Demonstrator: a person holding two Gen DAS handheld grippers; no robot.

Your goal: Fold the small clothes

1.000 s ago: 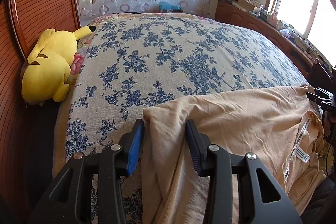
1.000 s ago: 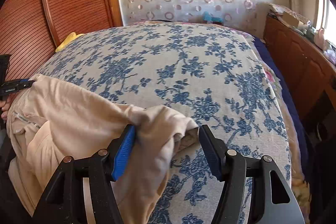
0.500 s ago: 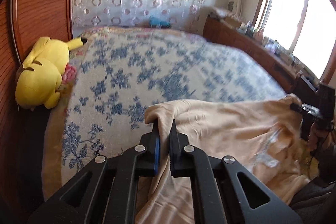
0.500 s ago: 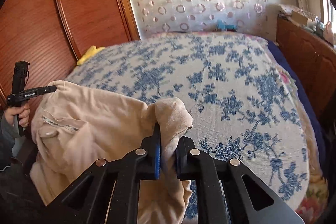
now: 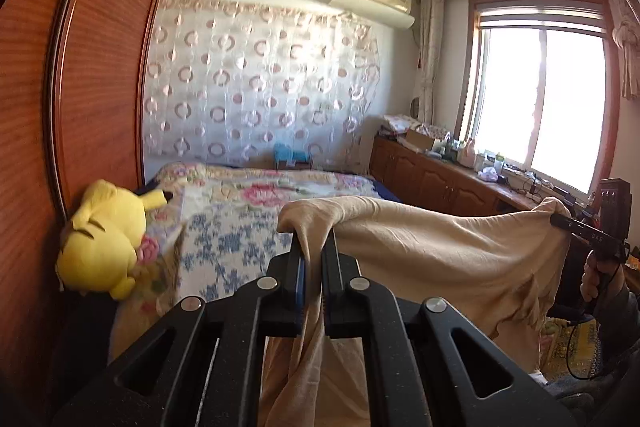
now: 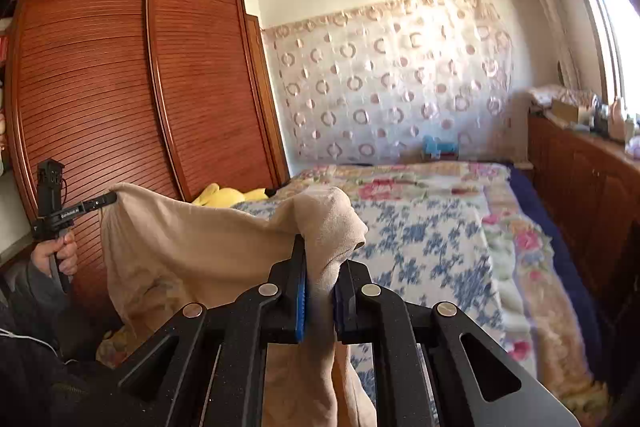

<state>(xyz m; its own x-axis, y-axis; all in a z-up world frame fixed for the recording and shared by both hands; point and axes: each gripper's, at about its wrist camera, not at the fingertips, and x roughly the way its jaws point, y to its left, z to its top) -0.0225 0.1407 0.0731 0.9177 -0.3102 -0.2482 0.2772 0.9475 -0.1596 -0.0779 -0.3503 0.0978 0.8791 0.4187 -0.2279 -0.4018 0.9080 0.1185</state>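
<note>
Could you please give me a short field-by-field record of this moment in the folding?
garment: beige garment, held up and stretched between both grippers
left gripper: shut on one bunched corner
right gripper: shut on the other corner
bed: blue floral cover, beyond the garment
plush toy: yellow, by the wardrobe
fold: not yet made

I hold a beige garment (image 5: 448, 255) stretched in the air above the floral bed (image 5: 224, 243), one corner pinched at each end, its wrinkled cloth sagging between them and hanging down in loose folds.
</note>
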